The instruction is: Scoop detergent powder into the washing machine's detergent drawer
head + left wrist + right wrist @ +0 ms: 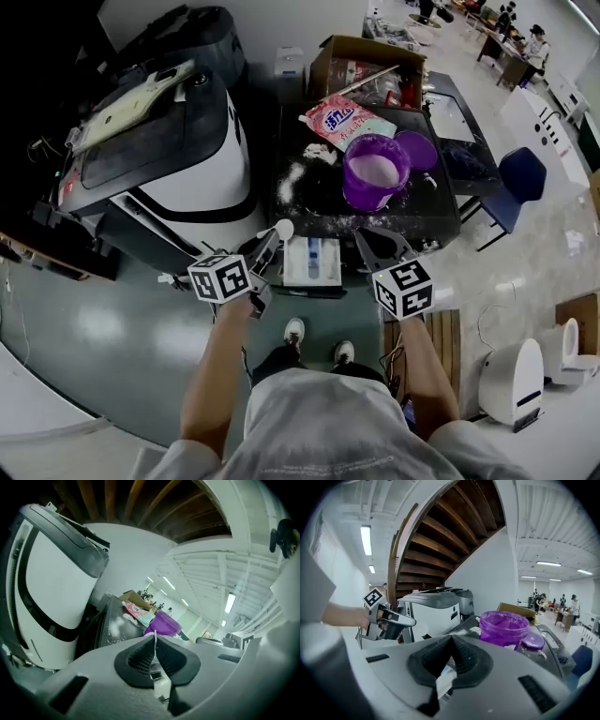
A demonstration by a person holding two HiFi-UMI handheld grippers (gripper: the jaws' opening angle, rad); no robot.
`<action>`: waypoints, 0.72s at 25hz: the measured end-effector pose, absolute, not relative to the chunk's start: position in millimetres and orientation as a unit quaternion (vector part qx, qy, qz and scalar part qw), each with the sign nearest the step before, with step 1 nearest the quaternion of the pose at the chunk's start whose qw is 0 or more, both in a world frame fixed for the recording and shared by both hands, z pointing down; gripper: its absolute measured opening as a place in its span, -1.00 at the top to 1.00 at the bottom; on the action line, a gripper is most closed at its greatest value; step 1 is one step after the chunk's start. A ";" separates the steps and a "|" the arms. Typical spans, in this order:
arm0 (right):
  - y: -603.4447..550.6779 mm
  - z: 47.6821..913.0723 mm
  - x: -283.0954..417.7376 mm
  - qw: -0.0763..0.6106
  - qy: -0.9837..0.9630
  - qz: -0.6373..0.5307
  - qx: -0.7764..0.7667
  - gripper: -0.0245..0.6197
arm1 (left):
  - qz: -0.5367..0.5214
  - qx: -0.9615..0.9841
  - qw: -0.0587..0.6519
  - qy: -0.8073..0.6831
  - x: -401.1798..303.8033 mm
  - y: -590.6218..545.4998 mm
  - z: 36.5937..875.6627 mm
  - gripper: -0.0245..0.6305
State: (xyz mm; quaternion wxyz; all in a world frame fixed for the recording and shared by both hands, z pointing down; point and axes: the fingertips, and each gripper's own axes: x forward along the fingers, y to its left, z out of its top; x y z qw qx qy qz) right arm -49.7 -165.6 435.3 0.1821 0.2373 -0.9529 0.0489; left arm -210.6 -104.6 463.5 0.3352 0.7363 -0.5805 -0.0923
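with its jaws pinched on the thin handle of a white scoop (pixel 284 228), the left gripper (pixel 266 247) holds the bowl just beside the open detergent drawer (pixel 312 262). the right gripper (pixel 377 242) hovers closed, seemingly empty, at the drawer's right. the purple tub (pixel 373 172) of powder sits behind on the powder-dusted dark top (pixel 309 202). whether the scoop is loaded is unclear; if so, it needs a slow tip over the drawer.
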 end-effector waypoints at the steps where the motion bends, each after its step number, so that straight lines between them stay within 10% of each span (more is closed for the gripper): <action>1: -166.1 439.5 -48.1 0.182 -0.955 0.051 0.230 0.90 | -0.091 0.732 0.334 -0.587 -208.5 -101.8 466.5 0.88; 18: -174.8 543.2 -68.3 0.200 -0.961 0.098 0.163 0.90 | 0.006 0.693 0.335 -0.638 -202.7 -104.1 567.8 0.88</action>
